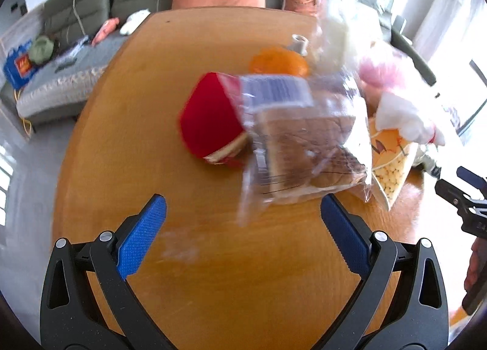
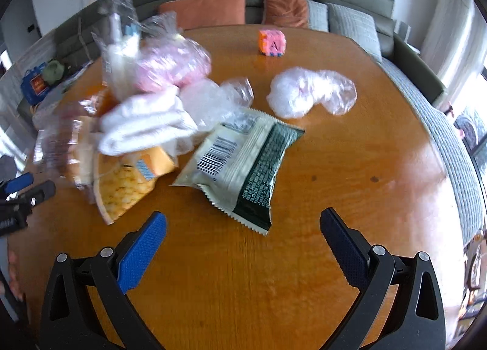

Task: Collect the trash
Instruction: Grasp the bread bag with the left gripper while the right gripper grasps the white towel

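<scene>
While both left tongs and right tongs gape wide and empty, the trash bag sits blurred on the counter; we risk scattering the snack wrapper beside it.

The right gripper is seen above a wooden table, its jaws spread wide with nothing between them. Just beyond the fingers, a white-and-green wrapper lies flat. To its left, a blurred heap of clear bags, white cloth and a yellow packet is piled. Crumpled plastic and a pink-orange cube lie farther off. The left gripper shows at the left edge.
</scene>
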Tool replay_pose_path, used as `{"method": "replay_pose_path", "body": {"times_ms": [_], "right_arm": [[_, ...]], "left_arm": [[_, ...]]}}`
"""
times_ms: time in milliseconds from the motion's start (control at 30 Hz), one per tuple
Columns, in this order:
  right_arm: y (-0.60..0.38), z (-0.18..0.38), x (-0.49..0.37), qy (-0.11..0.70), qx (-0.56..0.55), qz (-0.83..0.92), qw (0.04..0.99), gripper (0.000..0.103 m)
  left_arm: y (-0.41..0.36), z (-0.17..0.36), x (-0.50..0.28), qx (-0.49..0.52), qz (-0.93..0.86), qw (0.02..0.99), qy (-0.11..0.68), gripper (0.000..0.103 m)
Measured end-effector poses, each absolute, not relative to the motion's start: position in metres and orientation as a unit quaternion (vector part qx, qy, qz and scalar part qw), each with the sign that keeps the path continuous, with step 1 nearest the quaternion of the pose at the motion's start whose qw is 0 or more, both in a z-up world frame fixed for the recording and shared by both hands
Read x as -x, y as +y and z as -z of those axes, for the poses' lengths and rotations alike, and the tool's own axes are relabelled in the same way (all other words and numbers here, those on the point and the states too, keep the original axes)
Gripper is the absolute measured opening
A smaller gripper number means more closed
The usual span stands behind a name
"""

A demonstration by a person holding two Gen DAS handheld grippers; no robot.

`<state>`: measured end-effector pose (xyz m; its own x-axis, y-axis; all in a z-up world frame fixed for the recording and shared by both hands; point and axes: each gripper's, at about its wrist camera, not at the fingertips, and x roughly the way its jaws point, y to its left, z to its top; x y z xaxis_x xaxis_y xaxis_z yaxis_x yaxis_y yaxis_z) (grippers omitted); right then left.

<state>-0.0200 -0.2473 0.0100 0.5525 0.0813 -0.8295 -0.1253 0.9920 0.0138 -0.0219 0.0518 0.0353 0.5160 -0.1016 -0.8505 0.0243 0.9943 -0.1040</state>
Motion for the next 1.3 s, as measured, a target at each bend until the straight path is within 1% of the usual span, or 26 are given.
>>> {"method": "replay_pose_path", "body": {"times_ms": [100,267,333,367,400,500,567,600,667,700,733,767,800,833,867,1067,1100,1200,1300], "right_arm": [[-0.243,-0.032,0.016,0.465,0.030,-0.084,0.881,0.101],[-0.216,-0.068,-0.007,0.464,0.026,-0.135,0.875,0.100],[-0.205,-0.069,-0.020,0.477,0.012,-0.145,0.867,0.100],[-0.200,-0.068,-0.027,0.484,0.005,-0.147,0.863,0.096],[-0.193,-0.066,-0.030,0.490,0.003,-0.147,0.859,0.095],[-0.177,-0.057,-0.045,0.503,0.019,-0.144,0.852,0.092],[-0.173,-0.052,-0.047,0.510,0.034,-0.142,0.847,0.081],[-0.170,-0.047,-0.050,0.517,0.047,-0.138,0.844,0.077],[-0.171,-0.038,-0.054,0.532,0.052,-0.136,0.834,0.061],[-0.171,-0.035,-0.056,0.540,0.050,-0.138,0.829,0.056],[-0.172,-0.032,-0.055,0.544,0.049,-0.141,0.826,0.040],[-0.174,-0.031,-0.055,0.547,0.038,-0.155,0.822,0.027],[-0.177,-0.033,-0.054,0.548,0.026,-0.162,0.820,0.025],[-0.178,-0.036,-0.053,0.546,0.025,-0.159,0.822,0.018],[-0.180,-0.039,-0.050,0.543,0.023,-0.161,0.824,0.015],[-0.194,-0.057,-0.039,0.535,-0.007,-0.182,0.825,0.015],[-0.196,-0.061,-0.035,0.531,-0.010,-0.187,0.827,0.015],[-0.199,-0.069,-0.028,0.521,-0.016,-0.197,0.830,0.015],[-0.202,-0.078,-0.020,0.512,-0.026,-0.207,0.833,0.015]], "left_arm": [[0.062,-0.052,0.023,0.061,0.054,0.868,0.490,0.098],[0.047,-0.070,0.005,0.066,0.074,0.854,0.511,0.098],[0.042,-0.071,-0.001,0.068,0.072,0.851,0.516,0.098],[0.038,-0.072,-0.001,0.067,0.067,0.851,0.516,0.098],[0.036,-0.072,-0.002,0.066,0.064,0.851,0.517,0.098],[0.029,-0.072,-0.004,0.062,0.061,0.847,0.524,0.098],[0.026,-0.069,-0.008,0.051,0.057,0.846,0.527,0.098],[0.024,-0.067,-0.009,0.047,0.056,0.846,0.529,0.098],[0.019,-0.064,-0.012,0.046,0.053,0.843,0.533,0.098],[0.017,-0.061,-0.013,0.048,0.052,0.841,0.536,0.098],[0.014,-0.059,-0.015,0.050,0.052,0.840,0.538,0.098],[0.010,-0.057,-0.018,0.052,0.052,0.838,0.541,0.098],[0.007,-0.055,-0.020,0.051,0.051,0.836,0.544,0.098],[0.003,-0.054,-0.022,0.050,0.050,0.835,0.546,0.098],[0.002,-0.052,-0.025,0.051,0.048,0.834,0.548,0.098],[-0.002,-0.040,-0.039,0.079,0.029,0.823,0.563,0.097],[-0.002,-0.038,-0.040,0.083,0.029,0.822,0.563,0.089],[0.004,-0.038,-0.041,0.107,0.039,0.824,0.554,0.077],[0.007,-0.041,-0.037,0.116,0.049,0.828,0.546,0.072]]}}
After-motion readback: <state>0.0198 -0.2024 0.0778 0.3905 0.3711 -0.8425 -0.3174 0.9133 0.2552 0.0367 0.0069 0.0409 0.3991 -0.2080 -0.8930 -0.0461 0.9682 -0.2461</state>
